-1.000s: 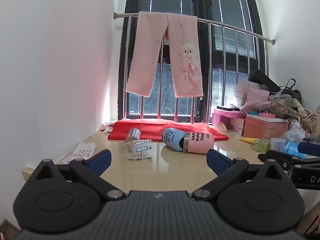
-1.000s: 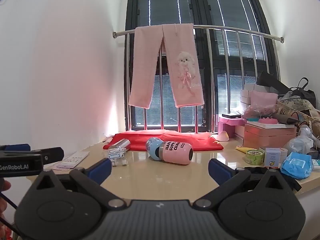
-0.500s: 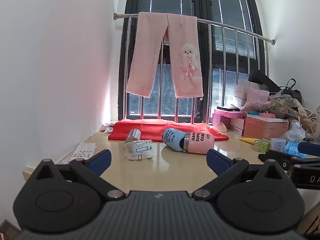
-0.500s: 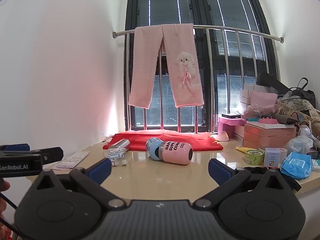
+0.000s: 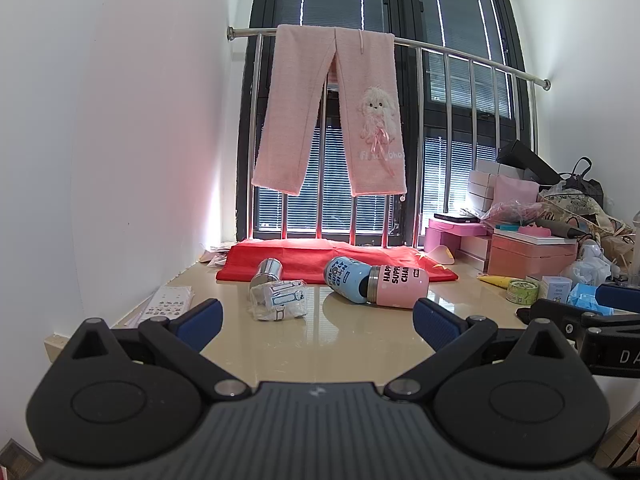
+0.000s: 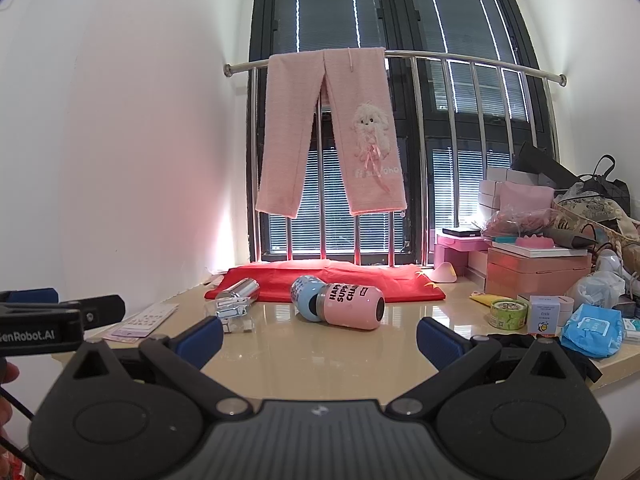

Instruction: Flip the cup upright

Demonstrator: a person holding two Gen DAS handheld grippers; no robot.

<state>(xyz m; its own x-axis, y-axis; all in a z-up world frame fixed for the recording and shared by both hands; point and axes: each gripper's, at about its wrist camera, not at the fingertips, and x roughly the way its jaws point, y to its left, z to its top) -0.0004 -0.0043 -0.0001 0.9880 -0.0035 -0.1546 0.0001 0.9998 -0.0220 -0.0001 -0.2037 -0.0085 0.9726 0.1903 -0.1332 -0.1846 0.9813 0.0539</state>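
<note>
Leftmost, a white wall [image 5: 120, 140] is seen, then a sticker sheet [image 5: 166, 303] on the glossy beige table [image 5: 352, 340]. Mid-table, the pink and blue cup [image 5: 376, 285] is lying on its side before a red cloth [image 5: 320, 258]; pink trousers [image 5: 332, 112] are hung above. Rightward, boxes [image 5: 532, 252] are stacked. Left gripper [image 5: 318, 320] and right gripper [image 6: 320, 338] are held spread apart, empty, short of the cup.

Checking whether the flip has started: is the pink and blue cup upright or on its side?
On its side. The cup lies lengthwise on the table, its lettering running sideways, neither gripper touching it.
</note>
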